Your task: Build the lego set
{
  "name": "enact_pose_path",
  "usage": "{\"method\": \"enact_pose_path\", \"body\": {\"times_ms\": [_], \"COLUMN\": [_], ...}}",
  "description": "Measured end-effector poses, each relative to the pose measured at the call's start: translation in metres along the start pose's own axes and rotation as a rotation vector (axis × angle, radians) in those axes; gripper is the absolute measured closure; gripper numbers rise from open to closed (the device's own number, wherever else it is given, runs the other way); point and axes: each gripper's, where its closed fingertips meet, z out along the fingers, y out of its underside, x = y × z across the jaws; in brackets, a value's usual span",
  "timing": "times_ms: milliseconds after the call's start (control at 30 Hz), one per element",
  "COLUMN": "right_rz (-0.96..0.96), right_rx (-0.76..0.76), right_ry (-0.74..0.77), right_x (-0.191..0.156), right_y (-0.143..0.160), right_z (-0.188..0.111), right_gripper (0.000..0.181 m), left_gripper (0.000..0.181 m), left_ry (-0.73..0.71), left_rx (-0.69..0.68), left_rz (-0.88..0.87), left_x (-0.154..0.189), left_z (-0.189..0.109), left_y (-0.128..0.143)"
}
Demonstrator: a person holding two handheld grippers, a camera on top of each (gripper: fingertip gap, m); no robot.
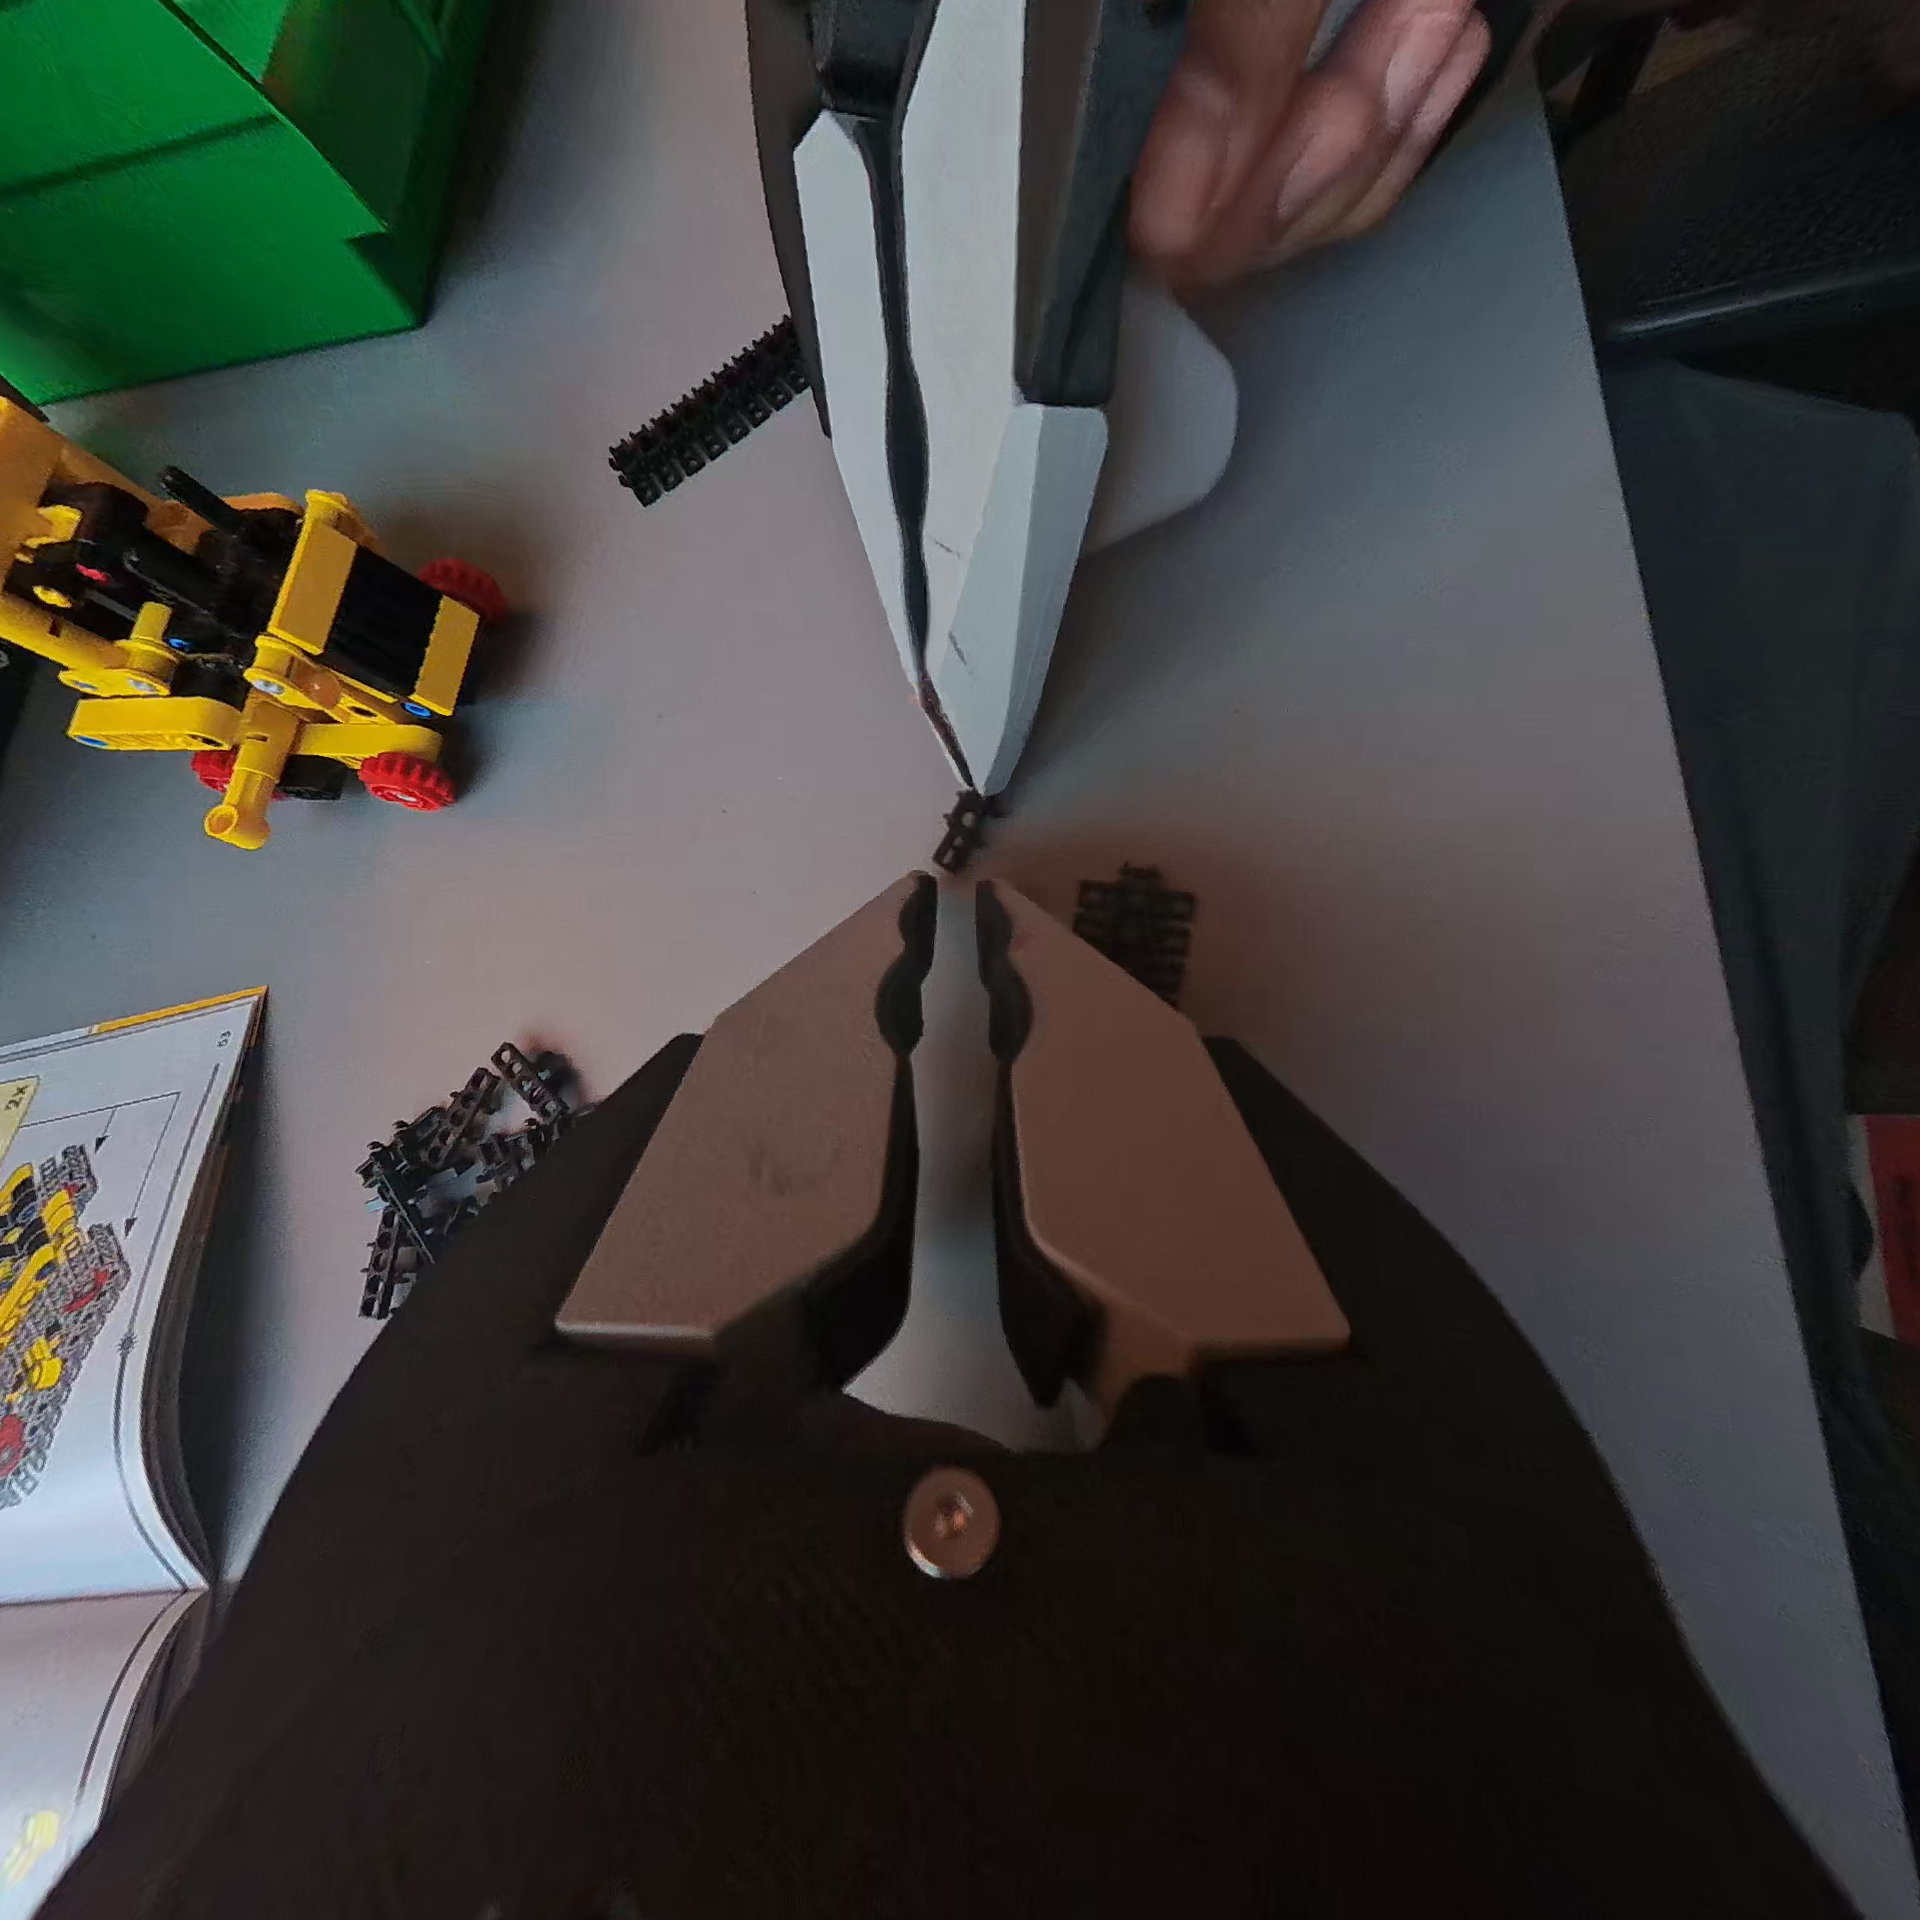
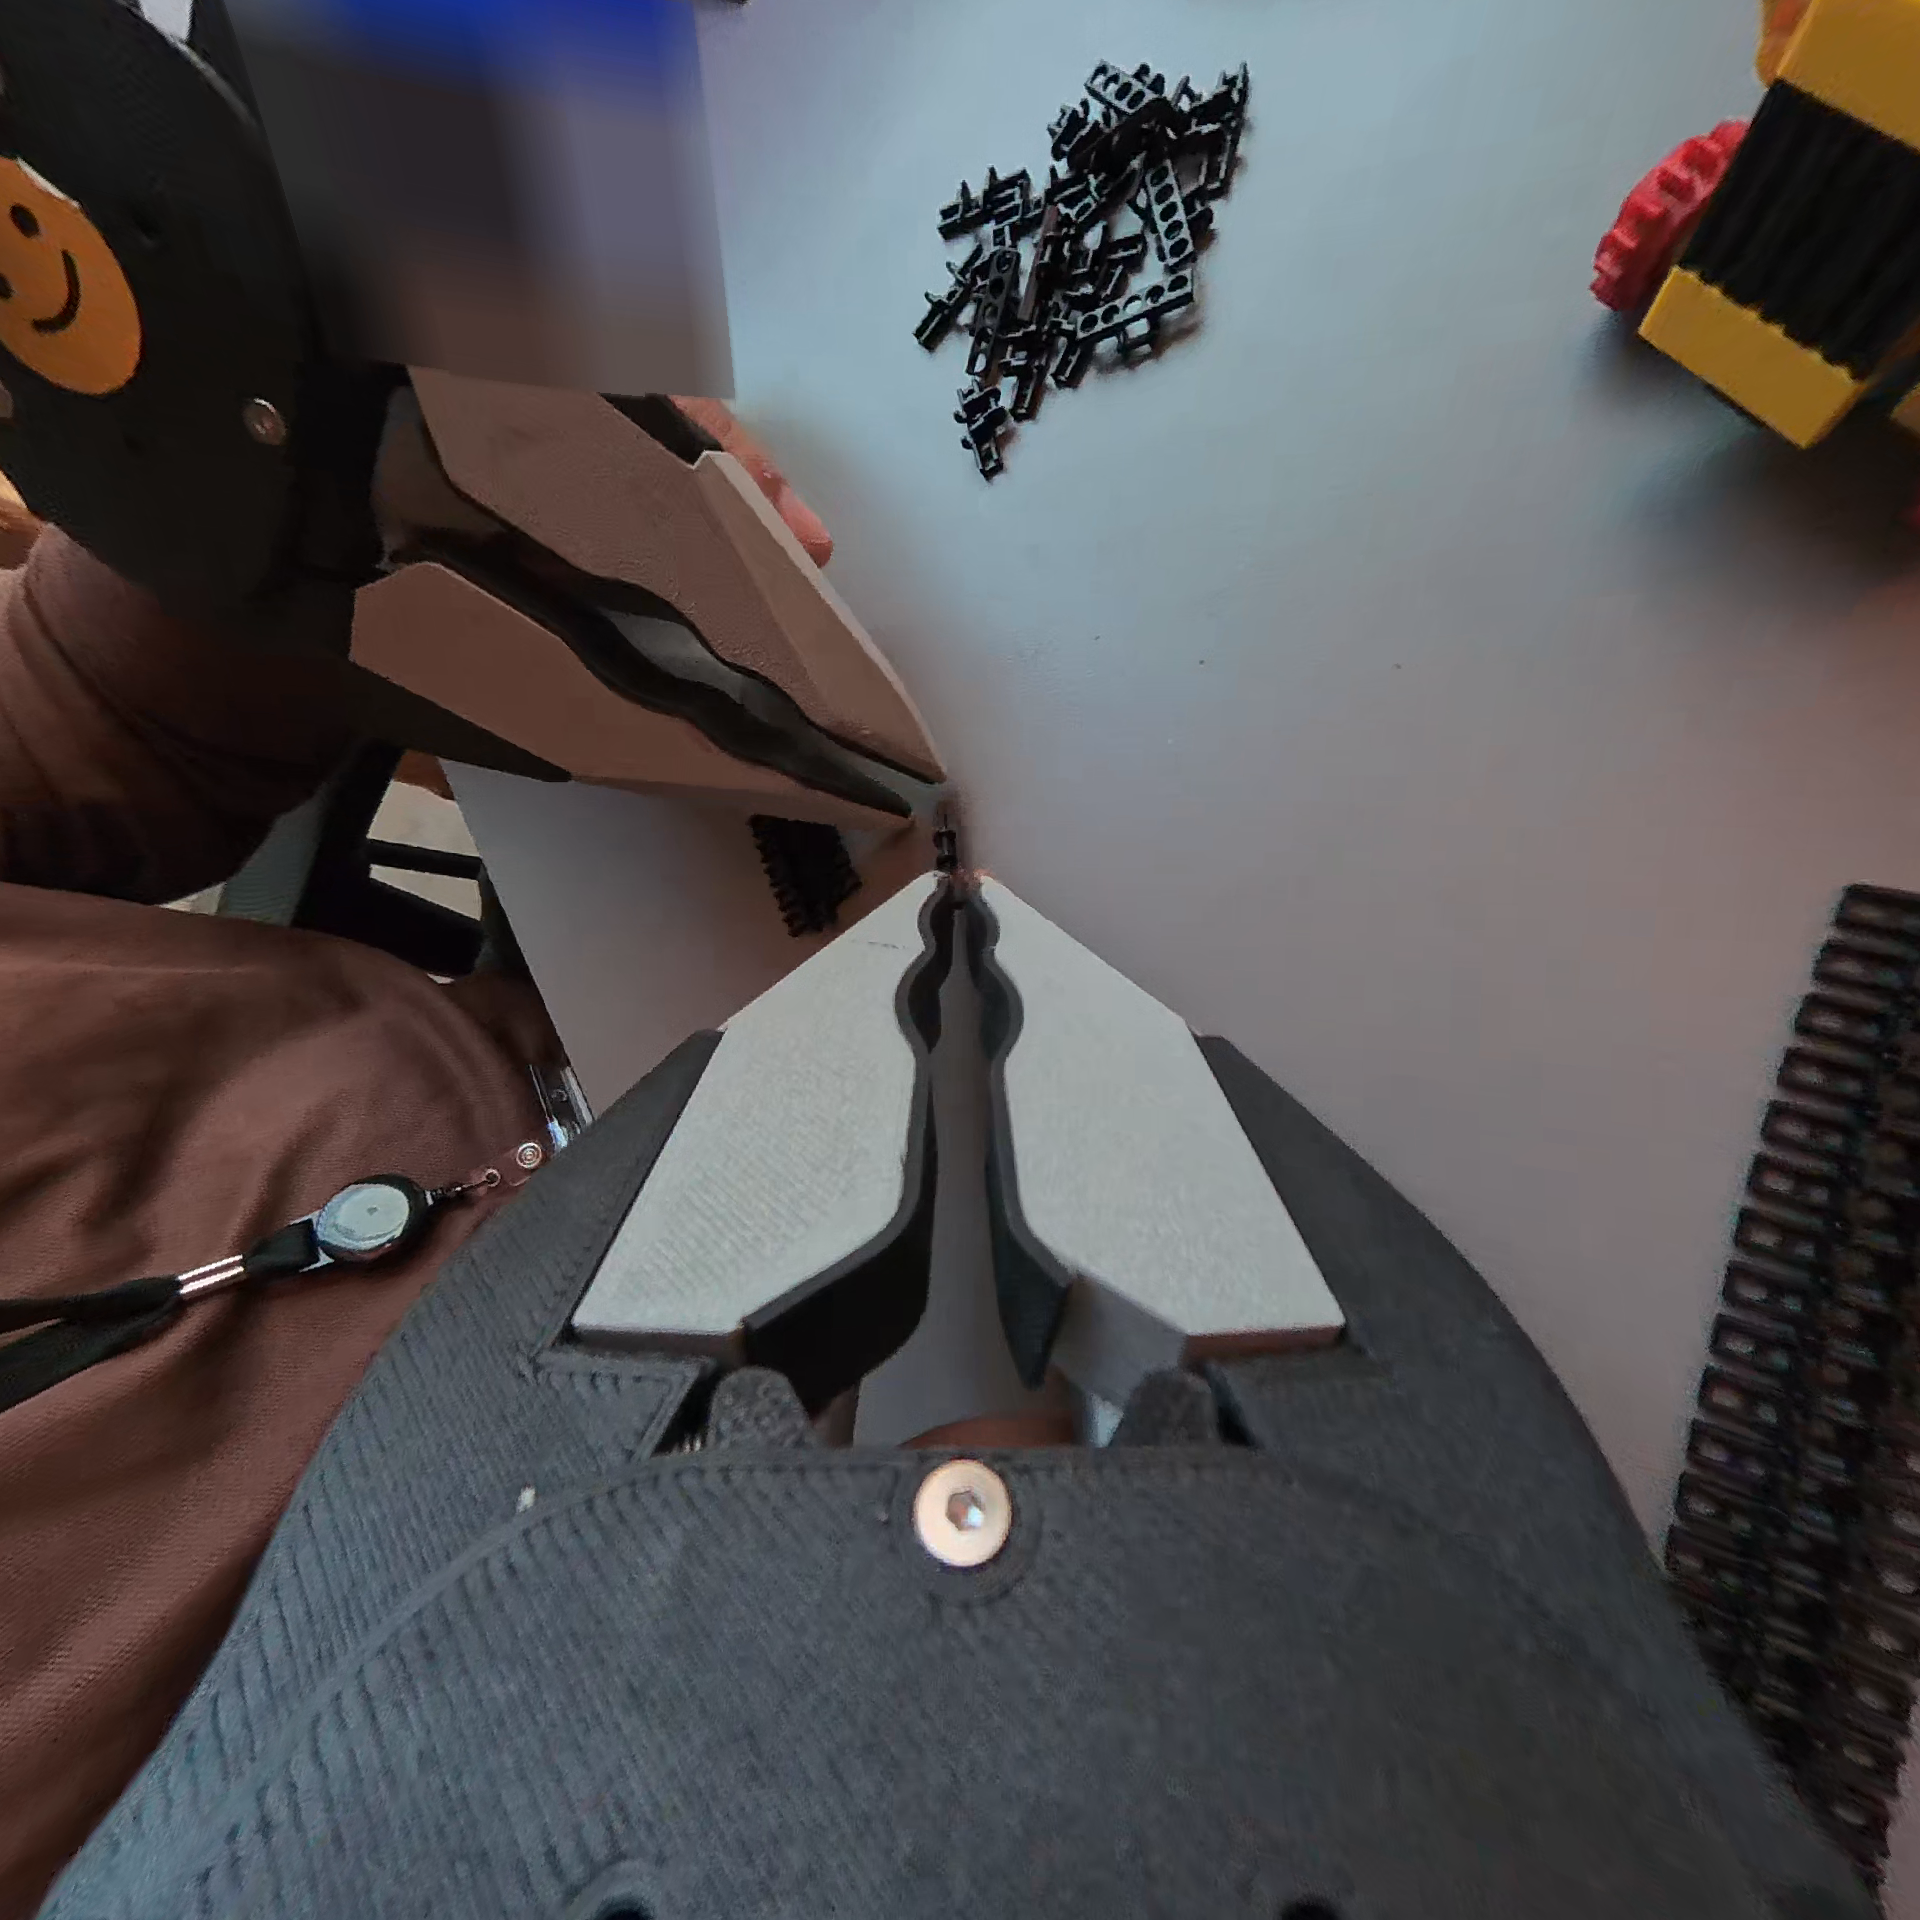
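Note:
My right gripper [image 2: 961,881] is shut on a small black track link [image 2: 945,831] that sticks out past its tips. In the left wrist view the right gripper [image 1: 971,779] comes down from the top with the link [image 1: 961,831] at its tip. My left gripper [image 1: 951,888] has its jaws a narrow gap apart and empty, with its tips just below the link. It enters the right wrist view [image 2: 930,795] from the left. A short black track section [image 1: 1138,925] lies on the table right of the left gripper.
A yellow lego vehicle [image 1: 260,644] with red wheels stands at the left. A pile of loose black links [image 1: 457,1153], a long black track strip [image 1: 717,416], a green box [image 1: 187,177] and an open instruction booklet [image 1: 94,1299] lie around. The table edge [image 1: 1621,520] runs at right. My two grippers' fingertips are within a few centimetres of each other.

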Motion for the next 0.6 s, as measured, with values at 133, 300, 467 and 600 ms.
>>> {"method": "enact_pose_path", "body": {"times_ms": [133,300,467,600], "right_rz": [0.017,0.014,0.012,0.000], "right_rx": [-0.019,-0.009,-0.011,0.007], "right_ry": [-0.005,0.018,-0.019,0.002], "right_x": [-0.001,0.004,0.003,0.009], "right_y": [0.003,0.001,0.003,0.000], "right_z": [-0.001,-0.005,-0.011,-0.016], "right_gripper": [0.181,0.181,0.175,0.176], "left_gripper": [0.176,0.175,0.175,0.175], "left_ry": [0.002,-0.002,0.009,0.012], "left_rx": [0.000,0.000,0.001,0.001], "left_rz": [-0.012,-0.010,-0.014,-0.022], "left_x": [-0.001,-0.001,0.000,-0.001], "left_z": [0.000,0.000,-0.003,-0.003], "left_y": [0.000,0.000,0.002,0.002]}}
